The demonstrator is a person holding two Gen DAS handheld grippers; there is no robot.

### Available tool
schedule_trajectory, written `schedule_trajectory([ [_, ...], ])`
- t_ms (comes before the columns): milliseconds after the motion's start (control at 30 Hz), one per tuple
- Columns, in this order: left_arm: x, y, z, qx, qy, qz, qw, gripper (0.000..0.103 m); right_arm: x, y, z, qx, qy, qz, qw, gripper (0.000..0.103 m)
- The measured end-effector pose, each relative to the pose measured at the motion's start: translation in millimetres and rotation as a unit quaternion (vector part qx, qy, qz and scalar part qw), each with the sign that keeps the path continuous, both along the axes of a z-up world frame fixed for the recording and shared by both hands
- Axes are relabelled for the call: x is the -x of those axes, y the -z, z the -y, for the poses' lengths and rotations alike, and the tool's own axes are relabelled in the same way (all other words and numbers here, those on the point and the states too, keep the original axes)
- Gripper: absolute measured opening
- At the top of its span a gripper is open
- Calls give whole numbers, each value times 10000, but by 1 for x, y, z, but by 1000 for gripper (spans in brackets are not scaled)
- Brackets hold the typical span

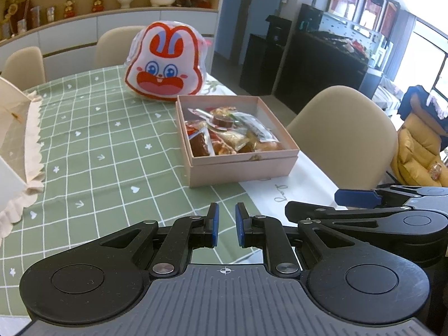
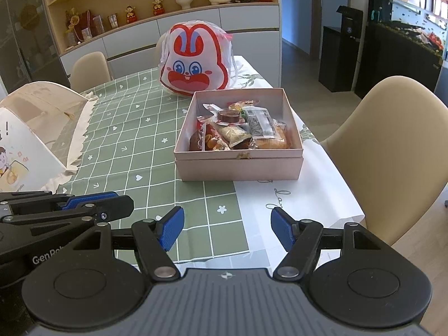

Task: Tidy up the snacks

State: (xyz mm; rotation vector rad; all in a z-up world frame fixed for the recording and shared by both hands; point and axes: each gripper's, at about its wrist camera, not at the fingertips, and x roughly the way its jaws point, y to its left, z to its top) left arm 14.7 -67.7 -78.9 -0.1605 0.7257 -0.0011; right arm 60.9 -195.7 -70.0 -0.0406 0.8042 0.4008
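A pink cardboard box [image 1: 243, 165] [image 2: 240, 168] sits on the table's right side and holds several wrapped snacks [image 1: 229, 134] [image 2: 240, 131]. Behind it stands a rabbit-face bag [image 1: 165, 61] [image 2: 196, 61] in red and white. My left gripper [image 1: 226, 228] is near the table's front edge, well short of the box, empty, with its blue pads a small gap apart. My right gripper [image 2: 226, 229] is wide open and empty, also short of the box. Each gripper shows at the edge of the other's view.
A green checked tablecloth [image 1: 106, 145] [image 2: 134, 128] covers the table. A cream mesh food cover with a frilled edge [image 1: 16, 140] [image 2: 56, 117] stands at the left. Beige chairs [image 1: 344, 137] [image 2: 392, 145] stand to the right and at the far side.
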Motion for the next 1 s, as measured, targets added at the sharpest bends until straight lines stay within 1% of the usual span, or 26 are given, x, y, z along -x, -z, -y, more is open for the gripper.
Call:
schedule_trajectory([
  [1000,-3,5,-2,139,11,-84,9999,17,0,0,4,3,34,7,10000,69],
])
